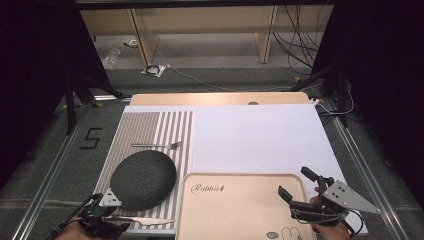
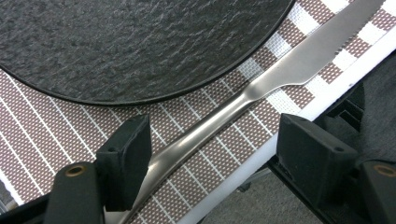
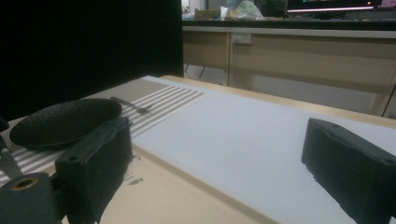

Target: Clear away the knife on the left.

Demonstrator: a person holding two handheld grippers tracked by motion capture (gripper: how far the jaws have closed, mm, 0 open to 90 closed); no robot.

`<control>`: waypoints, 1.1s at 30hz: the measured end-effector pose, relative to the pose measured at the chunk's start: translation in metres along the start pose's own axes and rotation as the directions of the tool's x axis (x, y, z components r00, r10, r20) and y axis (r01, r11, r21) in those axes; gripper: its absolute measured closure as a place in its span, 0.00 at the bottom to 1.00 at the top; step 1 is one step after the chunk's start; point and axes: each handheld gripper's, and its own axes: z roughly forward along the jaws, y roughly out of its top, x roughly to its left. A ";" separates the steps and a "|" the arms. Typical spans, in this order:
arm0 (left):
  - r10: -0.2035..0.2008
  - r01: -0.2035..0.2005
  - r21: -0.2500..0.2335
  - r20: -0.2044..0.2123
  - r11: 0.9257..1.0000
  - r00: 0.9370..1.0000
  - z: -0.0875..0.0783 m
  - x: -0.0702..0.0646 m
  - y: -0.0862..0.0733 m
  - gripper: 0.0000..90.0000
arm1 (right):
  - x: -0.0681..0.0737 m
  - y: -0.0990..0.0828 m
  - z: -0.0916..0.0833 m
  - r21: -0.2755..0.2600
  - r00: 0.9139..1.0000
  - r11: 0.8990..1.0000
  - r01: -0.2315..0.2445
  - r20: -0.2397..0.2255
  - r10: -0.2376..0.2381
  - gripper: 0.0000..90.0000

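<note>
Item: knife (image 2: 261, 84), flat on striped placemat (image 1: 150, 127), beside dark plate (image 1: 143, 179). My left tool (image 2: 212, 147) is wide open astride its handle, holding nothing. My right tool (image 1: 300, 187) is open and empty over the tray (image 1: 240, 205). Risk, as I judge it: the thin handle slipping on closing; the jaw nudging the plate.

Dark round stone-textured plate (image 1: 143, 179) on striped placemat (image 1: 150, 127), near left of table. Steel knife (image 1: 142, 220) flat on mat just near of plate, blade pointing right. Fork (image 1: 157, 145) flat, far of plate, tines right.
</note>
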 end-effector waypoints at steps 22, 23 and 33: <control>0.070 -0.074 0.086 0.050 0.994 0.996 0.014 0.001 0.011 0.39 | 0.002 0.000 0.001 -0.004 1.000 1.000 0.009 -0.014 -0.009 0.11; 0.078 -0.082 0.092 0.052 0.992 0.996 0.014 0.000 0.012 0.40 | 0.002 0.000 0.001 -0.003 1.000 1.000 0.010 -0.014 -0.010 0.11; 0.139 -0.152 0.170 0.081 0.974 0.987 0.014 -0.002 0.023 0.52 | 0.001 0.000 0.001 0.002 1.000 1.000 0.015 -0.015 -0.015 0.12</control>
